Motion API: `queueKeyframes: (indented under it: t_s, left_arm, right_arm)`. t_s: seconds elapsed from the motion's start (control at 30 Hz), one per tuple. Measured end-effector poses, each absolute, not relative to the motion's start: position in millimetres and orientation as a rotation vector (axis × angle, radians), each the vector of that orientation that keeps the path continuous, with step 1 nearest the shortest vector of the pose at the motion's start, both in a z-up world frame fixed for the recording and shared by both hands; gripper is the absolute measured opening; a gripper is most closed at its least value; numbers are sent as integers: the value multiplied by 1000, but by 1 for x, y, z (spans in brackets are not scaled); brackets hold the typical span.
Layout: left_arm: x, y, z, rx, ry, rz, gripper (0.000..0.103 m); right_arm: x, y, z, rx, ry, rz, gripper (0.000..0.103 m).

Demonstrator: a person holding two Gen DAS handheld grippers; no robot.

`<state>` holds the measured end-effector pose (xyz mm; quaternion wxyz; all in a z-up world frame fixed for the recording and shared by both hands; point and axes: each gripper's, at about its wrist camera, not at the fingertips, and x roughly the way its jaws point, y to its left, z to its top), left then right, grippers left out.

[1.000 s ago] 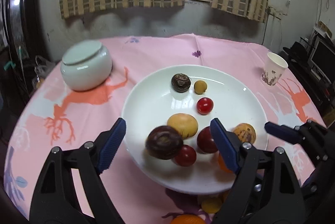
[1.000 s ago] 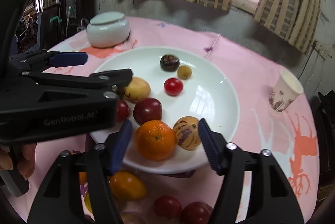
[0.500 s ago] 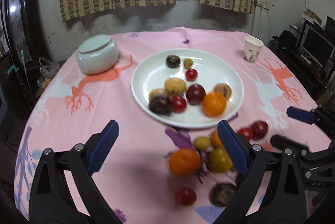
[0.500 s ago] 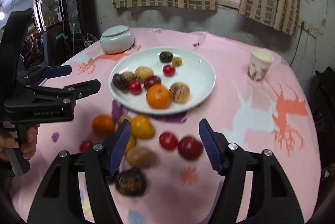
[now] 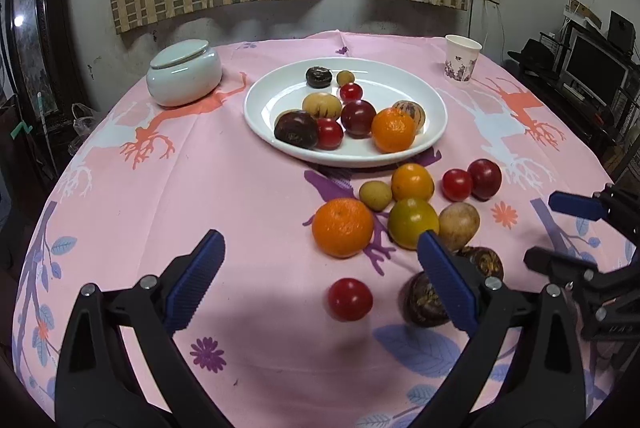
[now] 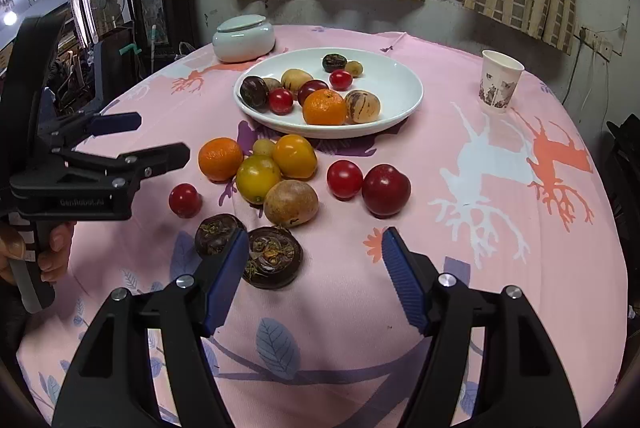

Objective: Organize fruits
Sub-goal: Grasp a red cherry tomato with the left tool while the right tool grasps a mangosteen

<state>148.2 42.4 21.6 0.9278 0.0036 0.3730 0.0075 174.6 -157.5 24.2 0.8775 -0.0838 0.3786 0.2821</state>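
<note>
L gripper (image 5: 316, 284) jaws wide apart, nothing between, hovering over cloth near side of white plate (image 5: 272, 96); R gripper (image 6: 312, 280) likewise spread, empty; loose fruit on pink tablecloth (image 5: 200, 188) just nearer than plate: two dark mangosteens (image 6: 272, 256) closest, poss. touching, red tomato (image 5: 350, 299), orange (image 5: 343, 227); on plate: orange (image 5: 393, 130), dark fruit (image 5: 296, 129); lidded jar (image 5: 184, 73) left of plate; paper cup (image 5: 462, 58) right, beyond.

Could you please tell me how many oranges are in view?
2: one orange sits on the white plate; the other orange lies on the tablecloth, left of the loose fruit cluster. None seems hidden.
</note>
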Motion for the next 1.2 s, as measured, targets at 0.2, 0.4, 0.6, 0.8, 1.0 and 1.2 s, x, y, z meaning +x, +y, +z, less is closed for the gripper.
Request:
queueKeyframes:
  t_s: [0.2, 0.4, 0.6, 0.8, 1.0, 1.2]
  left_arm:
    - [146, 50, 21, -29, 767, 20, 99]
    - [148, 44, 13, 0, 798, 6, 99]
    - [150, 40, 6, 8, 823, -6, 99]
    - [154, 43, -3, -19, 864, 9, 99]
    - [156, 44, -9, -5, 900, 20, 99]
    - [158, 35, -17, 33, 939, -11, 97]
  right_arm:
    - [172, -156, 22, -173, 798, 607, 69]
    - [168, -149, 20, -200, 802, 625, 69]
    - [169, -145, 13, -210, 821, 632, 69]
    - [168, -144, 11, -214, 826, 639, 69]
    - [167, -145, 13, -208, 825, 640, 69]
    - [167, -145, 13, -209, 824, 641, 69]
